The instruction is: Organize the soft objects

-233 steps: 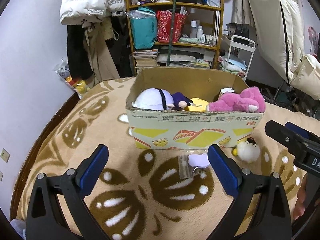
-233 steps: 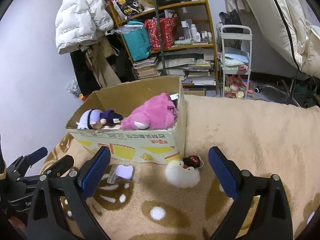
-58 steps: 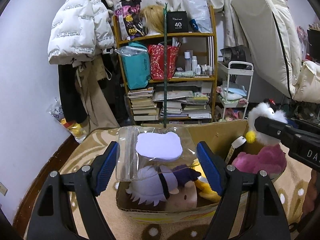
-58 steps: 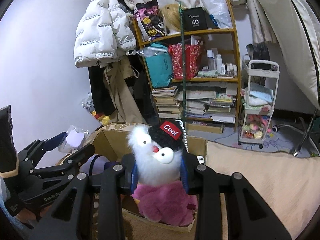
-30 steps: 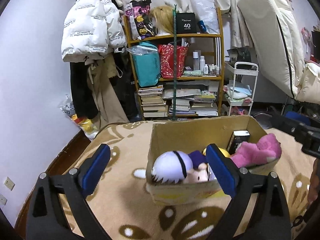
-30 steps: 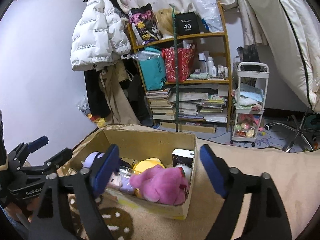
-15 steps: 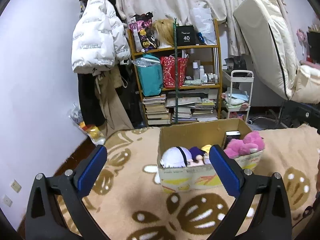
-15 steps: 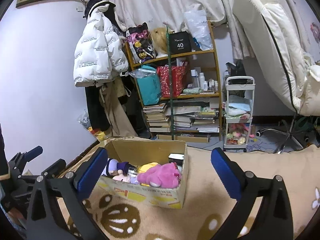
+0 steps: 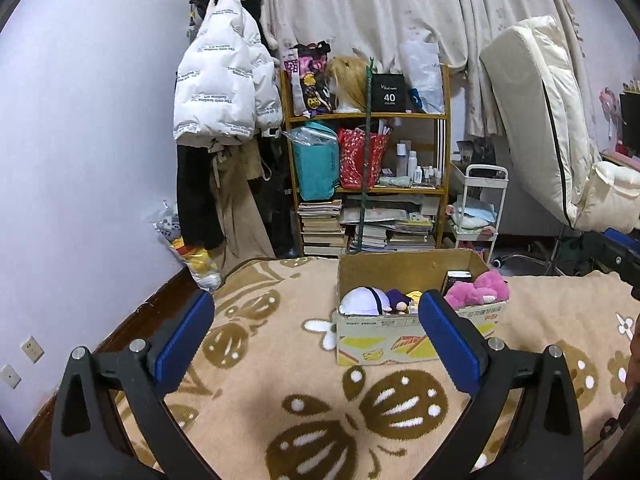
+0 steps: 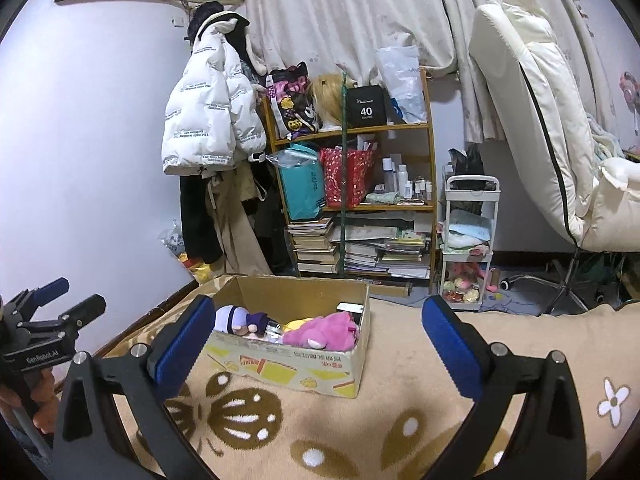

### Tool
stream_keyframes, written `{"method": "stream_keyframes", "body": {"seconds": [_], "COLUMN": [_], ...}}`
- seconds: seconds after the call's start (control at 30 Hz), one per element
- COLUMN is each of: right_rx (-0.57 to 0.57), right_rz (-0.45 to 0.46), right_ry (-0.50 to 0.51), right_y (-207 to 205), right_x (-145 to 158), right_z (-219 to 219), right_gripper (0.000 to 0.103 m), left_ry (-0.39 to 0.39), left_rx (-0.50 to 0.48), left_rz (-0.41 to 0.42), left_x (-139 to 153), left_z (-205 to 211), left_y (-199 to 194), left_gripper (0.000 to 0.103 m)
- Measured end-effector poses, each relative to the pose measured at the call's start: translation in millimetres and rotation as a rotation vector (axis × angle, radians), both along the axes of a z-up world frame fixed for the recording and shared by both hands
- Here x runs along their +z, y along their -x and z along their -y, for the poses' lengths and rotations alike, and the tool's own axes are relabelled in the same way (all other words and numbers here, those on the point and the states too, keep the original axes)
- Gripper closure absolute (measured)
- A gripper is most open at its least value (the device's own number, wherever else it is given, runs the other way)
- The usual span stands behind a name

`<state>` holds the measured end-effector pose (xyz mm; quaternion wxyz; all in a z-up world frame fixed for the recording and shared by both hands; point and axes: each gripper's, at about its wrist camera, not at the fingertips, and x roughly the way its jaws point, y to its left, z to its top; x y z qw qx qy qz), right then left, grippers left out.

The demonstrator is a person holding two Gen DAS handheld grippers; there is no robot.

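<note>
both hand-held grippers, left [image 9: 316, 334] and right [image 10: 318, 336], gape empty, cardboard box [image 9: 416, 340] of plush toys [image 10: 320, 334] ahead.

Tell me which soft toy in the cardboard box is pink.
The pink toy lies at the right end of the cardboard box. The doll at the left end is white and purple instead.

Fleecy bed blanket [image 9: 280, 364]: beige, with brown butterfly shapes dotted and streaked white.
Open cardboard box [image 10: 288, 368]: plain brown inside, white outer wall printed with yellow and orange shapes.
Plush toy in the box [image 10: 320, 334]: bright pink.
Round-headed doll [image 9: 362, 302]: white hair, dark purple body.
Gripper pads [image 9: 186, 344]: blue on black fingers.
Puffer jacket [image 9: 222, 92]: white, lettered black.
</note>
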<state>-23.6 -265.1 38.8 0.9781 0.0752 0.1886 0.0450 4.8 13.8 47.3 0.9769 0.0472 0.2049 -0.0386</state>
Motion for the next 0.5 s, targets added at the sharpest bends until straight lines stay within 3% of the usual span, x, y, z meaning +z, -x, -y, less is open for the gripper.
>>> {"method": "stream_keyframes", "body": {"seconds": [0.5], "right_rx": [-0.001], "right_rz": [-0.009], "right_ry": [-0.004], "right_y": [15], "right_x": [-4], "right_z": [-2], "right_gripper": [0.0], "left_ry": [0.004], "left_rx": [-0.006], "left_rz": [0.026], "left_x": [-4], "left_z": [-4], "left_y": [10], "left_gripper": [0.002]}}
